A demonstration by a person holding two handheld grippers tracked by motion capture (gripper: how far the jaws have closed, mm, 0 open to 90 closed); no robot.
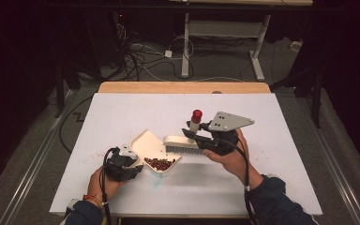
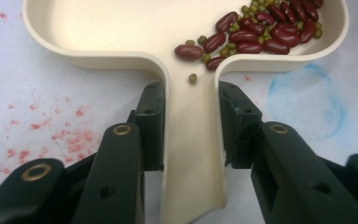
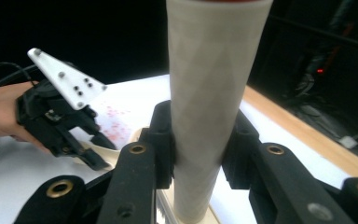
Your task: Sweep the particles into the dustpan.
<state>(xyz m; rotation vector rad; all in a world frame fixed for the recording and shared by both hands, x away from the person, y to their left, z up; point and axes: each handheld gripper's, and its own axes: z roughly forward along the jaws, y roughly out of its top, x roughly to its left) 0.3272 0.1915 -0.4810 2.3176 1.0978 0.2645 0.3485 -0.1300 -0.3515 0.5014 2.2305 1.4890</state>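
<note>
A cream dustpan (image 1: 146, 140) lies on the white table cover, with red kidney beans and small green beans (image 1: 159, 163) piled in its near corner. My left gripper (image 1: 132, 163) is shut on the pan's handle (image 2: 191, 140), one jaw pressing each side; the beans (image 2: 261, 32) lie just beyond the handle's root. My right gripper (image 1: 196, 134) is shut on the cream handle (image 3: 209, 93) of a hand brush (image 1: 182, 143). The brush handle stands nearly upright and ends in a red cap (image 1: 196, 114). Its bristled head hangs by the pan's right edge.
The table cover (image 1: 272, 159) carries red specks (image 2: 70, 135) and a faint blue ring (image 2: 303, 98) near the pan. A wooden edge (image 1: 183, 87) runs along the far side. Behind it the floor holds cables and a desk frame (image 1: 225, 33).
</note>
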